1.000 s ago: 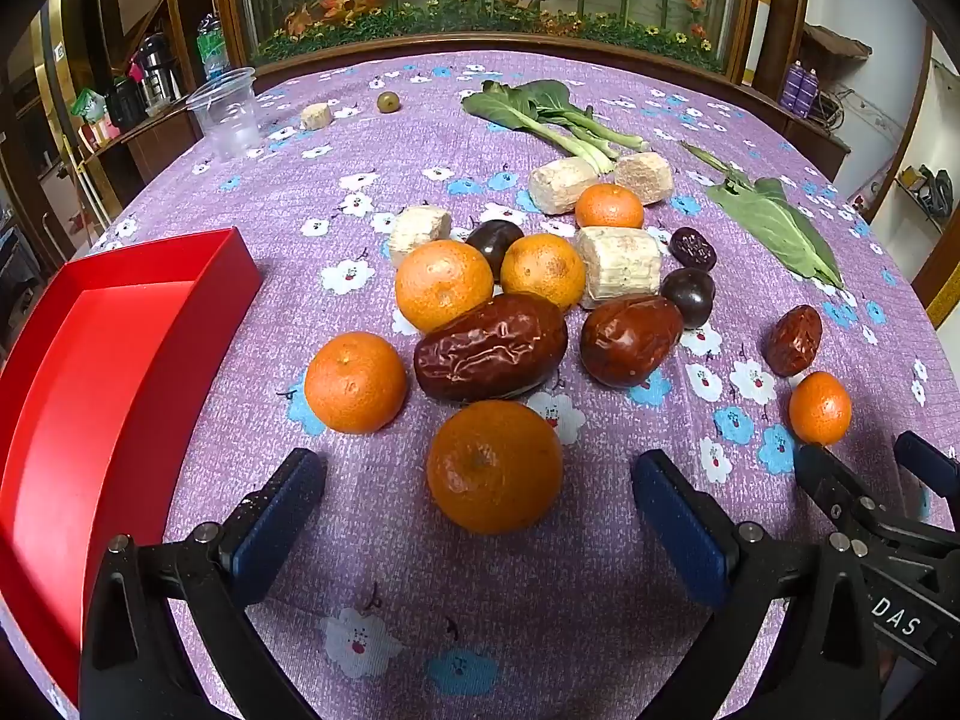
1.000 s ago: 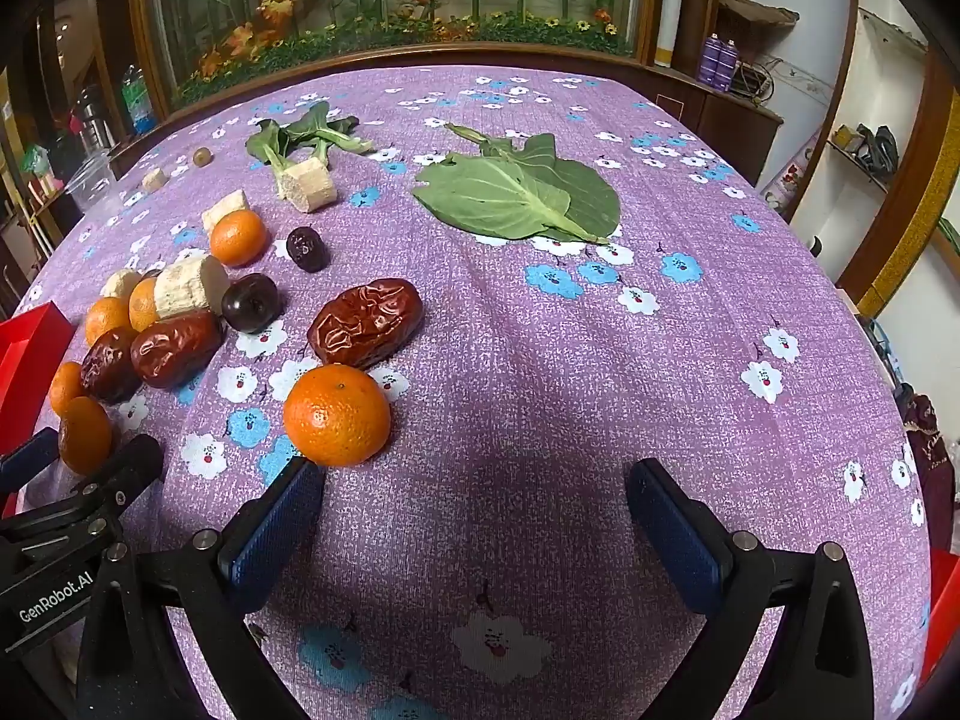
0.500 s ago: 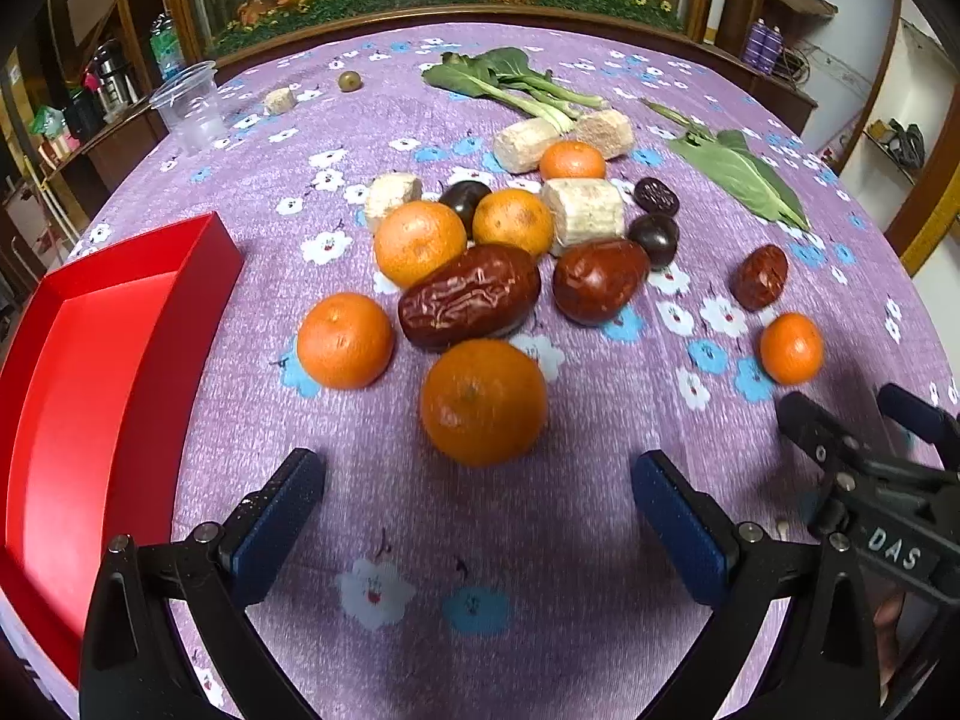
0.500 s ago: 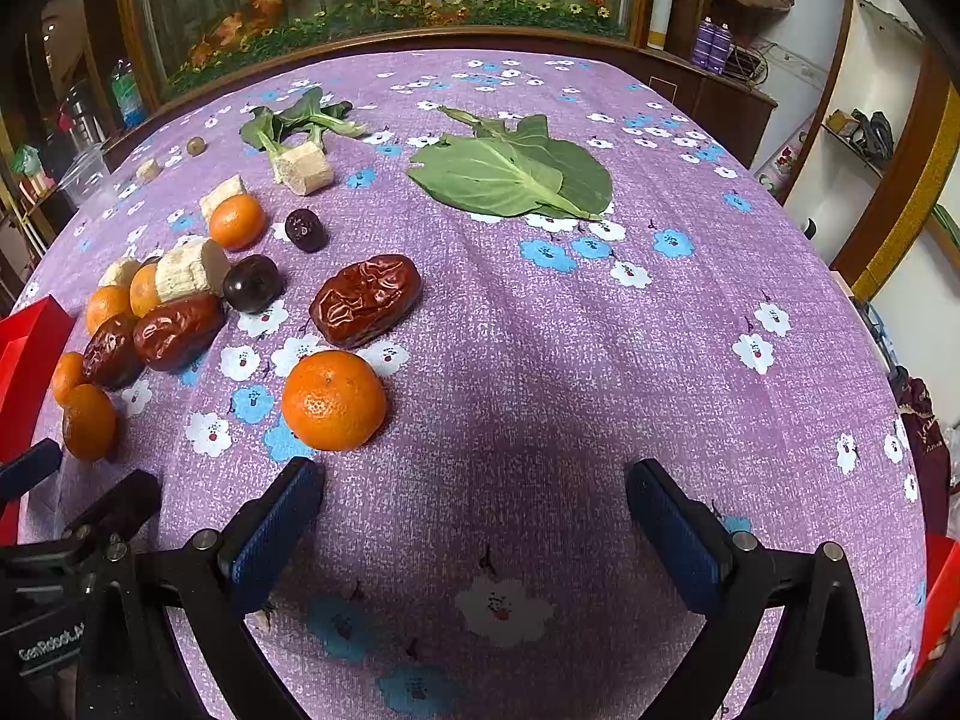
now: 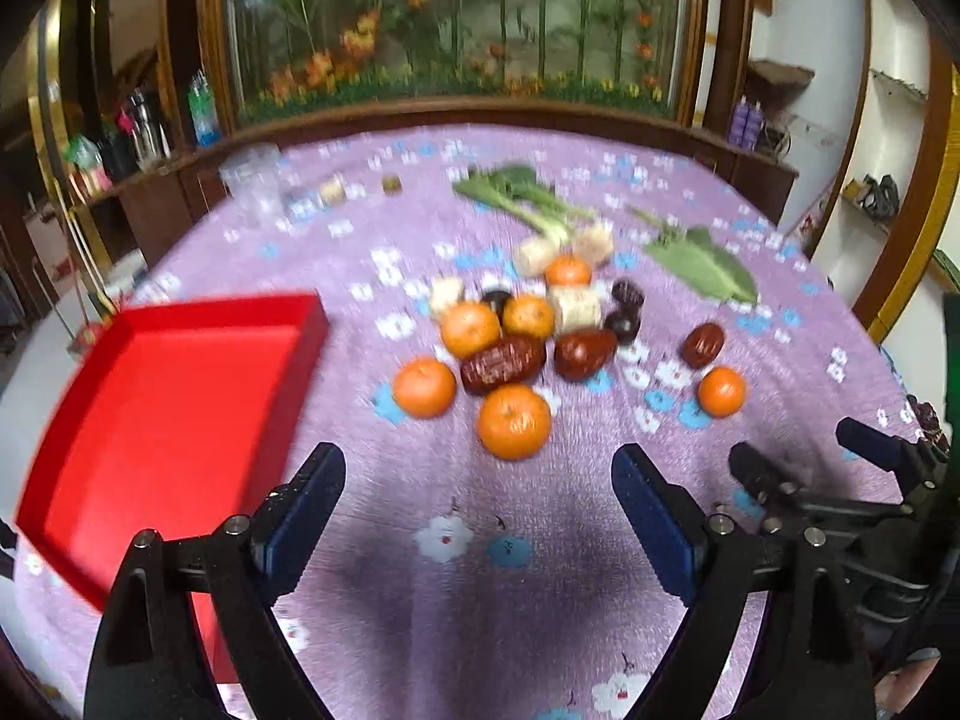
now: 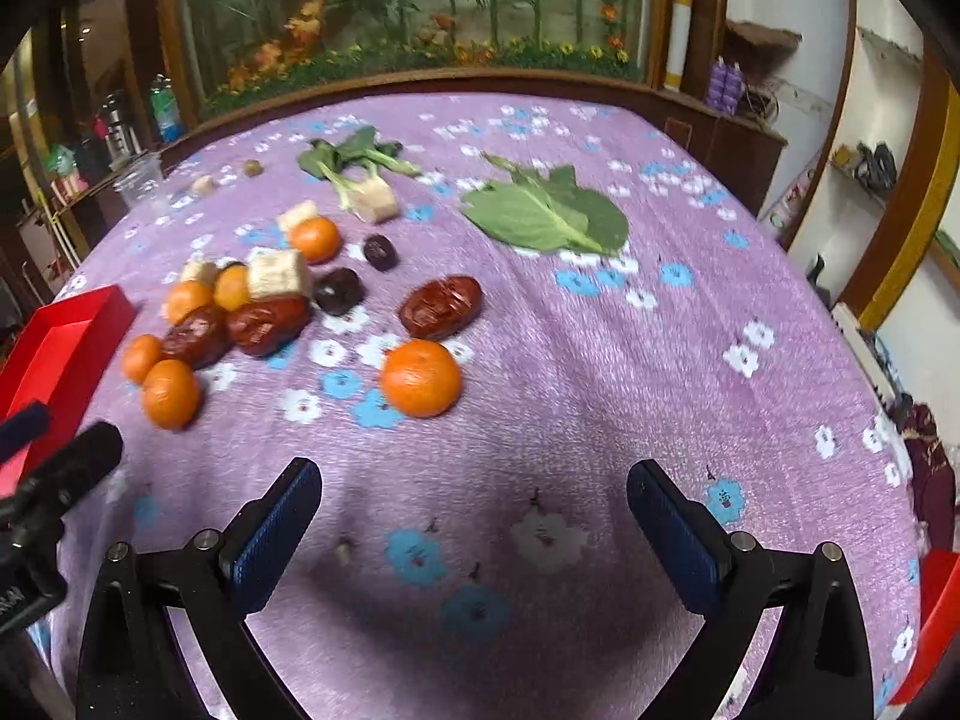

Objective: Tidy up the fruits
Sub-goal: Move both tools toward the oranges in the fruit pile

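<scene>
Round table under a purple flowered cloth [image 5: 492,588]. Both views are motion-blurred.

Left gripper [image 5: 479,483]: jaws wide apart and have just been closing a little, with only bare cloth between the blue pads. I hold no fruit here. Nearest tangerine [image 5: 513,421] lies just beyond the fingertips at 12 o'clock, apart from both pads.

Right gripper [image 6: 474,495]: jaws wide apart, nothing between them. Lone tangerine [image 6: 421,378] sits at 11 o'clock off its left finger, not touching it.

Fruit cluster [image 5: 510,342] is mid-table, at 12 o'clock from the left gripper and 10 o'clock from the right. Red tray [image 5: 162,402] lies at 9 to 10 o'clock of the left gripper, and its near corner runs behind the left finger. The right gripper's two fingers show at 3 o'clock in the left view, near the lone tangerine.

Mixed in with the fruit are pale cut chunks [image 6: 277,273]; one touches the tangerines at the cluster's far side. Leafy stalk vegetable [image 6: 354,171] and a flat green leaf [image 6: 549,219] lie farther back, clear of the fruit. Clear plastic cup [image 5: 257,189] stands at the far left edge.

Count, as far as blur allows:
- tangerines: 6
- big wrinkled red dates: 3
- small dark round fruits: 3
- pale chunks: about 5, uncertain
- tray: 1; a second red edge shows at 4 o'clock in the right view, and I cannot tell what it is.
</scene>
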`<act>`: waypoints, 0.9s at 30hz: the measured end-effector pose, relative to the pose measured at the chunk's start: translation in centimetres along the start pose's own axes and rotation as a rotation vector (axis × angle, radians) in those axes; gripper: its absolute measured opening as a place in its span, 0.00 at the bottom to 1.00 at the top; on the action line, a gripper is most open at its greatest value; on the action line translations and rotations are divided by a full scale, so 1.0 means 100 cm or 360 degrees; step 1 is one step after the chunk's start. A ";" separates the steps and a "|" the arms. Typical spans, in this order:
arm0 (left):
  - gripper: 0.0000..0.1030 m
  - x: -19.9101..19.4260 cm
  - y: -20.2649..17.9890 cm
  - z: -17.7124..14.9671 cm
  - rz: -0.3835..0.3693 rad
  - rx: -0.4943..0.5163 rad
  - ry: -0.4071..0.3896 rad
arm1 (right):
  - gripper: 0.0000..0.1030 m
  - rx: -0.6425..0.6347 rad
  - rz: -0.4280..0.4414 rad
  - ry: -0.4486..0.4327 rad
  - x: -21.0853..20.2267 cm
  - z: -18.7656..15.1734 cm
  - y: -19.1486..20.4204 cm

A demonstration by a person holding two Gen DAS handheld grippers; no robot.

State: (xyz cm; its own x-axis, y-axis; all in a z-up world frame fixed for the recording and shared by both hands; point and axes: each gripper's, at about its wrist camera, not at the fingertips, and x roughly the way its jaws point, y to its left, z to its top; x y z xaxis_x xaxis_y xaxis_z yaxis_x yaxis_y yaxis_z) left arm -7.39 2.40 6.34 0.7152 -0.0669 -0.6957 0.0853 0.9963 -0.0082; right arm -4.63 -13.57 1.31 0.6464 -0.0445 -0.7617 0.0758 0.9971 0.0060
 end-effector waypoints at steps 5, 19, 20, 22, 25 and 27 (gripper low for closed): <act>0.87 -0.032 0.004 0.003 0.0042 0.0023 -0.0165 | 1.00 -0.0036 0.0081 -0.0114 -0.026 0.000 0.013; 0.88 -0.087 0.012 0.004 0.0116 0.0038 -0.0426 | 1.00 -0.0146 0.0169 -0.0369 -0.080 -0.004 0.037; 0.88 -0.087 0.012 0.004 0.0117 0.0044 -0.0429 | 0.99 -0.0148 0.0177 -0.0373 -0.081 -0.004 0.037; 0.88 -0.086 0.011 0.004 0.0109 0.0056 -0.0422 | 0.98 -0.0154 0.0184 -0.0368 -0.079 -0.003 0.038; 0.88 -0.081 0.010 0.005 0.0108 0.0071 -0.0410 | 0.95 -0.0150 0.0203 -0.0350 -0.074 -0.001 0.036; 0.88 -0.074 0.009 0.006 0.0110 0.0081 -0.0390 | 0.93 -0.0150 0.0222 -0.0337 -0.071 -0.001 0.035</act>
State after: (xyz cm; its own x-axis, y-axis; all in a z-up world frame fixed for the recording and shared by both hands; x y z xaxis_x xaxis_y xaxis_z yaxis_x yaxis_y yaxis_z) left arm -12.22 3.75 11.92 0.8666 -0.0157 -0.4987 0.0607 0.9954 0.0742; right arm -9.04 -9.75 6.73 0.7907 0.0917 -0.6052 -0.0899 0.9954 0.0334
